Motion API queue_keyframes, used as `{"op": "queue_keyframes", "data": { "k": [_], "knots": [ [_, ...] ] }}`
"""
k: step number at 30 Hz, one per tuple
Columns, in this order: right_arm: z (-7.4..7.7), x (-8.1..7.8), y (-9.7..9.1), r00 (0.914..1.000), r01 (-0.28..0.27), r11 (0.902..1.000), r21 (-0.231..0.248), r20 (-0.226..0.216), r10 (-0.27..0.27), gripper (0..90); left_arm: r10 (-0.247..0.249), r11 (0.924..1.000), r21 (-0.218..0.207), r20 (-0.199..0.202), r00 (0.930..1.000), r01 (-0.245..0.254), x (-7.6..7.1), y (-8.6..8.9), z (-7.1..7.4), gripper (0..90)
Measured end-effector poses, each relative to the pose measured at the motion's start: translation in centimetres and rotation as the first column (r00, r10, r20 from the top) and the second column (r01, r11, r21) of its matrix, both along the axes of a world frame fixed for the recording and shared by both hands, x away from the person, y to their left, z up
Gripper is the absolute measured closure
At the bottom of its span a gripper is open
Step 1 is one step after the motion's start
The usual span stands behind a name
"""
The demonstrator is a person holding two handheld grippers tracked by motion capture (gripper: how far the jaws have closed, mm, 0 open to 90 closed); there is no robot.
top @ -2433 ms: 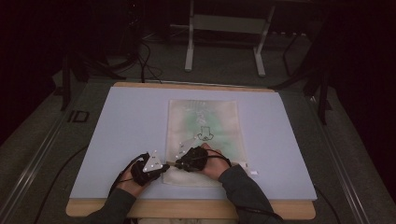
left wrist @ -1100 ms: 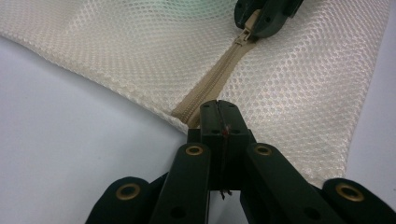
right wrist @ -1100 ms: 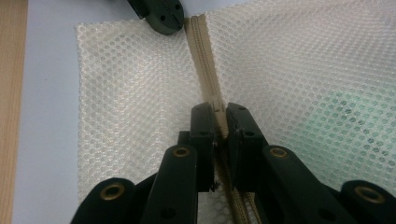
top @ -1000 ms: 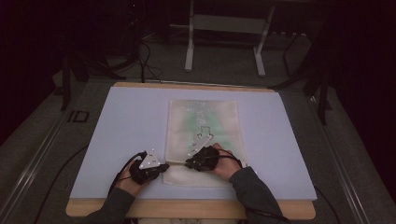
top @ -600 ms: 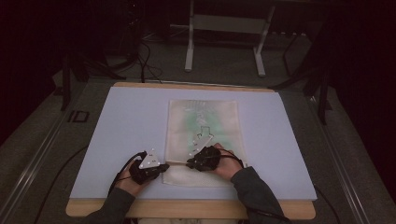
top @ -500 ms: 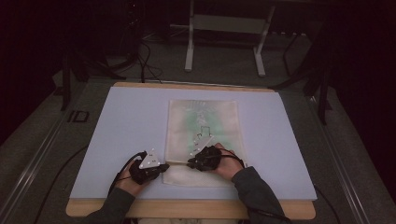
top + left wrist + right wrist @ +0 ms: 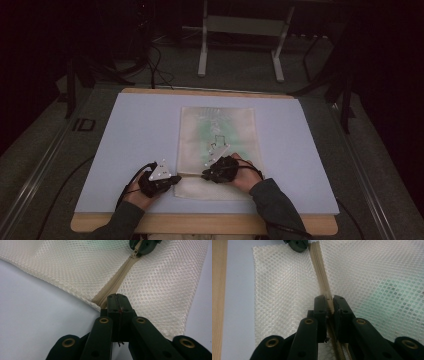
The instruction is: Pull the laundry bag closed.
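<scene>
The mesh bag (image 7: 217, 145) lies flat near the middle of the surface (image 7: 130, 135), its near end toward the person. The high view gives the overall layout: left gripper (image 7: 172, 180) at the bag's near left edge, right gripper (image 7: 207, 173) just beside it over the bag, both lined up along a band crossing the bag's near end. At this distance the band cannot be read.

The left gripper view resolves it as a beige zipper (image 7: 117, 281) sewn into cream honeycomb mesh. The left gripper (image 7: 117, 298) has its jaws fully together, pinching the end of the zipper tape at the bag's edge. Farther along the zipper, the other gripper's tip sits on the slider (image 7: 136, 252).

The right gripper view shows the right gripper (image 7: 329, 301) clamped on the slider (image 7: 328, 295), with the zipper (image 7: 317, 262) running ahead, its teeth meshed, toward the other gripper's tip at the bag's edge. This view also shows a green item (image 7: 402, 297) blurred through the mesh, seen as a green tint in the high view.
</scene>
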State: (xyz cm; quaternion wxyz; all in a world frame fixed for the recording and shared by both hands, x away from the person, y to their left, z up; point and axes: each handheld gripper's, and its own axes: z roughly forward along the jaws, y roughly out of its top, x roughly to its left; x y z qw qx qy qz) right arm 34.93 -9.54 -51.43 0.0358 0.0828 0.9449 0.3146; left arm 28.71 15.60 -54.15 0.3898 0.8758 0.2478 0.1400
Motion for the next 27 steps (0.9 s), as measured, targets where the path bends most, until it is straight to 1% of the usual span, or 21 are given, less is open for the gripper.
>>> {"op": "queue_keyframes", "data": {
  "k": [11,19,21,27],
  "knots": [
    [0.0,0.0,-0.5,0.9999,0.01,1.0,0.001,-0.004,-0.01,82.0,0.0,1.0,-0.001,-0.001,1.0,0.0,0.0,0.0,0.0,89.7],
    [0.1,0.0,-0.7,1.0,0.004,1.0,-0.002,0.0,-0.004,82.1,0.001,1.0,-0.002,-0.002,1.0,-0.001,0.0,0.0,0.0,89.6],
    [0.1,0.0,-0.9,0.9999,0.013,0.9999,-0.004,-0.002,-0.013,82.1,0.001,1.0,-0.002,-0.002,1.0,-0.001,0.0,0.0,0.0,89.7],
    [0.2,0.1,-1.3,0.9999,0.017,0.9999,-0.001,0.0,-0.017,82.1,0.001,1.0,-0.001,-0.002,1.0,-0.001,0.0,0.0,0.0,89.7]
  ]
}}
